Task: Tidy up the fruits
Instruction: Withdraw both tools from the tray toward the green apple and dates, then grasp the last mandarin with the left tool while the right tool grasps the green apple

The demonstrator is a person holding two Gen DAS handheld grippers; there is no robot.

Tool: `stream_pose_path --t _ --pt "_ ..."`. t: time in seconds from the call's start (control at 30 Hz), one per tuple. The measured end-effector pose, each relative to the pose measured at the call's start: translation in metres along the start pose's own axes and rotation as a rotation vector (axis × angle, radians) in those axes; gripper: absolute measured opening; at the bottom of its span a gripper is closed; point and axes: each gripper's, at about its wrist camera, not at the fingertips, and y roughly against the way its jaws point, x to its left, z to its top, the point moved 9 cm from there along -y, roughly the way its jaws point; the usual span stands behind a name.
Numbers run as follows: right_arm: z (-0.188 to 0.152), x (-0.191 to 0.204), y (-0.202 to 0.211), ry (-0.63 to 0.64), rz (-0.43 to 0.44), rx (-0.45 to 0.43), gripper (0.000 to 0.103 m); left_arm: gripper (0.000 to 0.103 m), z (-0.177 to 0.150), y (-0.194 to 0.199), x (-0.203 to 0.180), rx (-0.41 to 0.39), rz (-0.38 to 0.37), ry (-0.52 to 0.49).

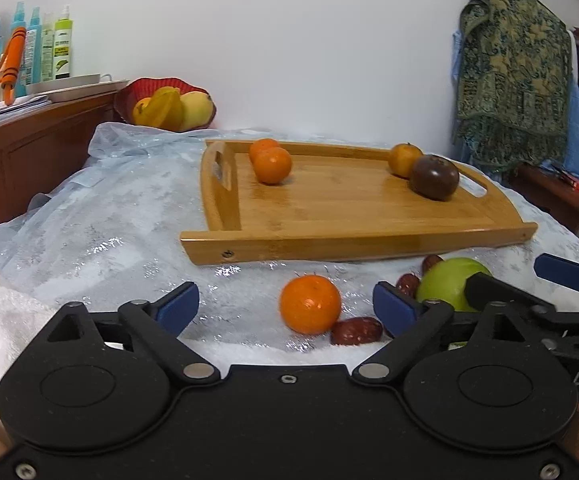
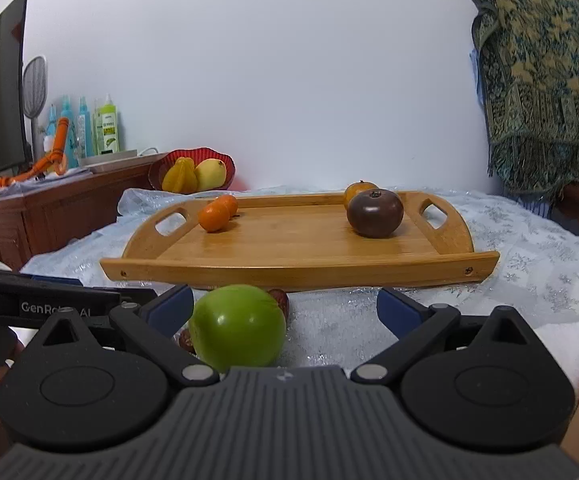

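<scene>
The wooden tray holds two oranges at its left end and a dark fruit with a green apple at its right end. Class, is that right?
Not quite. On the wooden tray, the fruit behind the dark fruit is a yellow-orange fruit, not a green apple. The green apple lies on the tablecloth in front of the tray, as the right wrist view shows. The two oranges are at the left end.

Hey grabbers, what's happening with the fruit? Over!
Left gripper open around orange. Right gripper open around green apple. Neither gripped. Tray ahead, path clear.

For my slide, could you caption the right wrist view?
Open right gripper nears a green apple before the wooden tray.
</scene>
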Motion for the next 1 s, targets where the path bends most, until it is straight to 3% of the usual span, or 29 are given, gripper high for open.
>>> stream_pose_path --t 0.27,0.53,0.67,1.0 --pt "-0.007 0.009 0.001 0.007 0.02 0.009 0.103 0.072 -0.004 -0.001 -0.002 0.013 -0.009 -0.006" --pt "-0.01 0.011 -0.002 -0.012 0.04 0.025 0.102 0.067 -0.004 -0.003 0.0 0.023 -0.005 0.018" --pt "-0.01 0.013 -0.004 -0.004 0.051 0.026 0.095 0.063 -0.003 -0.003 0.0 0.018 0.014 0.012" --pt "-0.012 0.021 -0.008 0.014 0.078 0.034 0.083 0.051 -0.005 -0.005 0.001 0.038 -0.028 0.058"
